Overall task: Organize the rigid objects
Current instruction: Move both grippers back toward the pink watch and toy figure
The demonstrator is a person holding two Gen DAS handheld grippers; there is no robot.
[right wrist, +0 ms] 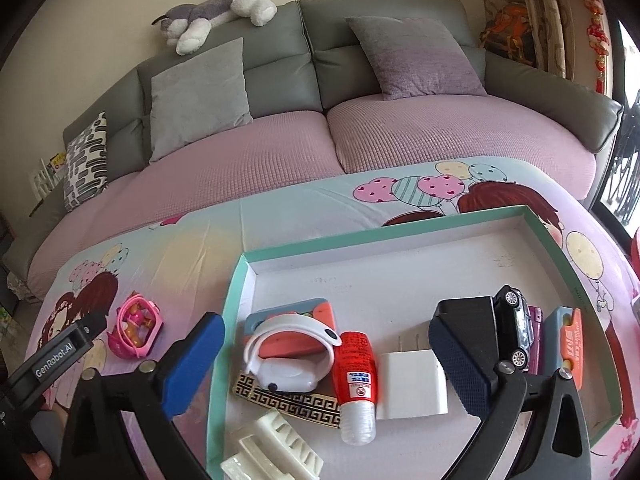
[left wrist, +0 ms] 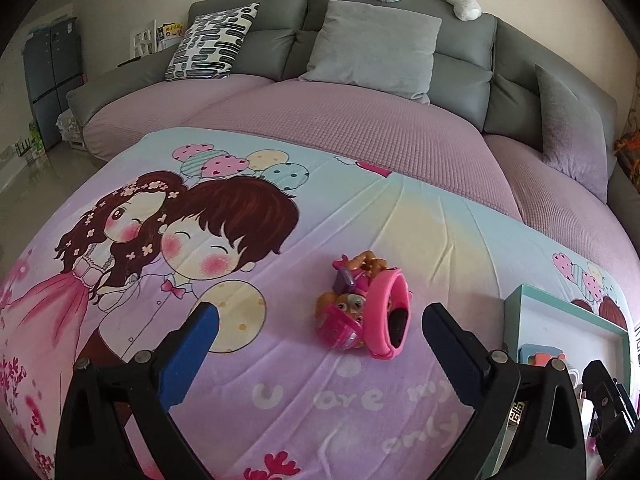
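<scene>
A pink toy watch with a puppy figure lies on the cartoon-printed cloth, just ahead of my open, empty left gripper. It also shows in the right wrist view, left of the box. A teal-rimmed white box holds a white watch, a red and clear bottle, a white plug, a dark toy car, an orange and blue item, a white comb-like piece and a patterned card. My right gripper is open and empty over the box.
A grey sofa with pink seat covers and several cushions stands behind the table. A plush dog lies on its backrest. The box corner shows at the right in the left wrist view. The left gripper's body is at the left edge.
</scene>
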